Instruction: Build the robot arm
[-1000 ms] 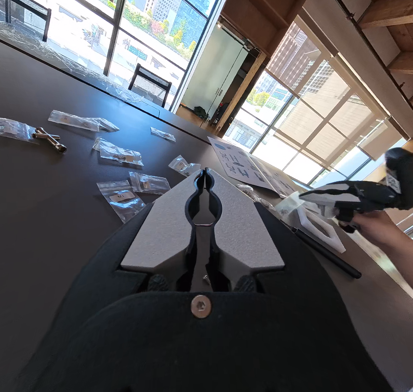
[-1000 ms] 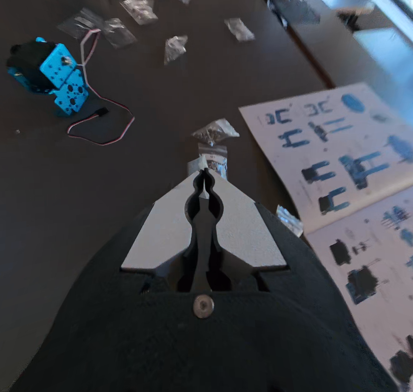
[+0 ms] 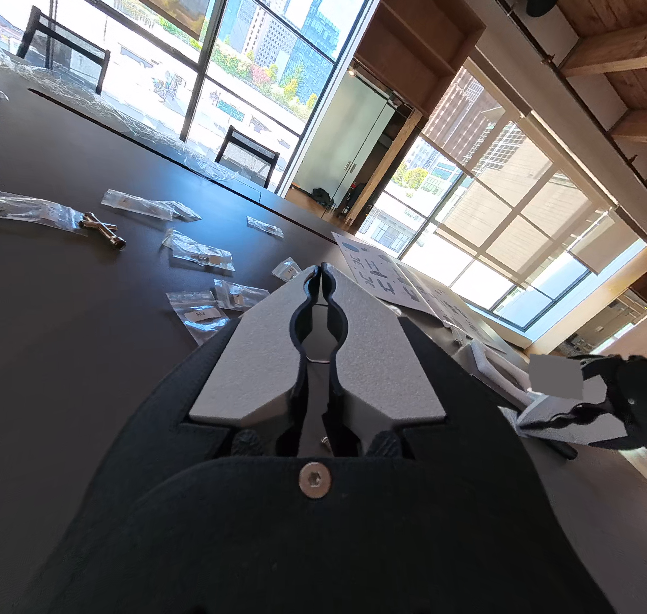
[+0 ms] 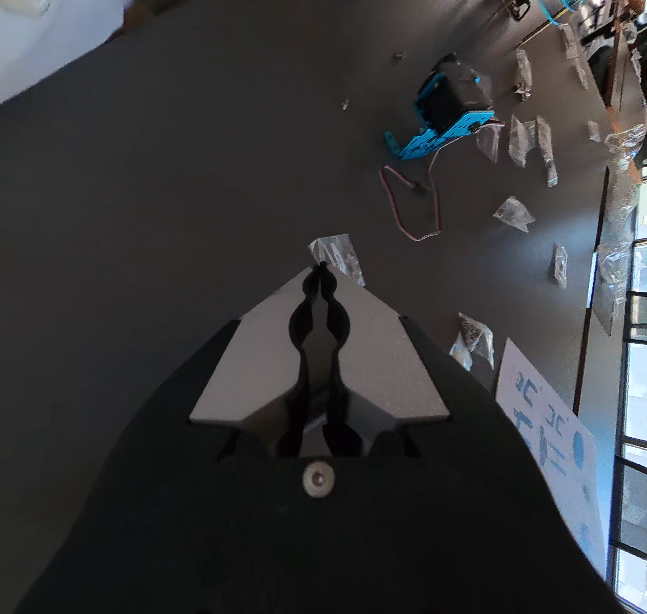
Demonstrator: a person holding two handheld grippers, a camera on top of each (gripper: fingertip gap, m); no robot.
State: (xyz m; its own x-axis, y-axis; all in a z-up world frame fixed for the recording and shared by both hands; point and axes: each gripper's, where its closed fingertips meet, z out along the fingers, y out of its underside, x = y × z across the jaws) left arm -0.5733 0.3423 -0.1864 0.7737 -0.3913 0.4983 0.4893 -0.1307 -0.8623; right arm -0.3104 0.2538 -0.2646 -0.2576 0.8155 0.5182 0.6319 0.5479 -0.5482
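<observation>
Pinching a clear bag (image 4: 338, 257), right gripper (image 4: 321, 268) closed.

Left gripper (image 3: 321, 271) tilted low over the table, fingers pressed together at the tips, nothing between them, right gripper (image 4: 321, 269) rolled sideways, tips likewise meeting, pinching the corner of a small clear bag (image 4: 341, 257).

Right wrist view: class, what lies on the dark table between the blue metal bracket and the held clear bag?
A looped red-and-white wire lies between blue bracket and bag.
</observation>
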